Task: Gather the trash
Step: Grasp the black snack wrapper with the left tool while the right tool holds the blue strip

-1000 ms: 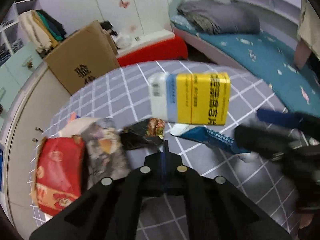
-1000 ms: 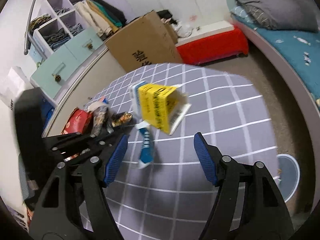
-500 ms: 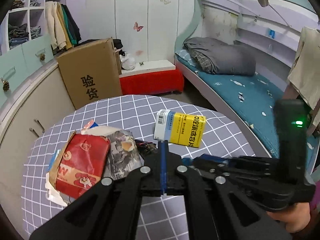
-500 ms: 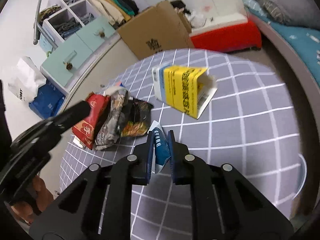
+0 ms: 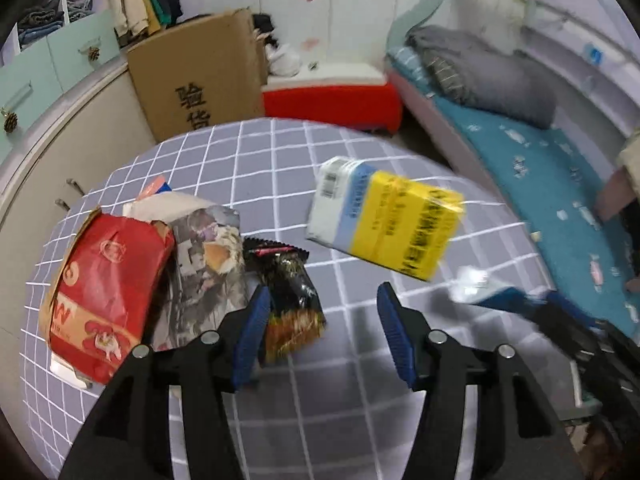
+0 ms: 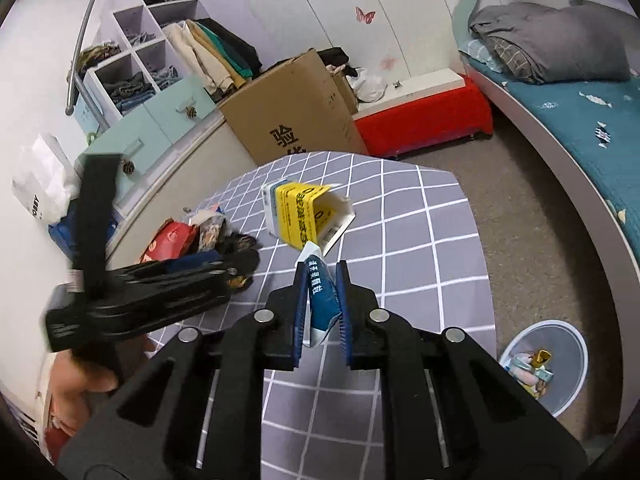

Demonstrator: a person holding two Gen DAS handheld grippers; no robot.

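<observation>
My right gripper (image 6: 320, 300) is shut on a blue and white wrapper (image 6: 320, 300) and holds it above the checked table (image 6: 420, 240); the wrapper also shows in the left wrist view (image 5: 486, 290). My left gripper (image 5: 320, 320) is open, its left pad beside a black snack packet (image 5: 290, 300). A yellow and white box (image 5: 384, 224) lies on the table ahead; it also shows in the right wrist view (image 6: 304, 216). A red bag (image 5: 104, 288) and a grey wrapper (image 5: 208, 264) lie at the left.
A round bin (image 6: 548, 364) with some trash in it stands on the floor at the right of the table. A cardboard box (image 5: 200, 76), a red bench (image 5: 332, 104) and a bed (image 5: 540, 160) lie beyond the table.
My left gripper has opened and dropped toward the black packet. My right gripper, shut on the blue wrapper, has lifted it off the table.
</observation>
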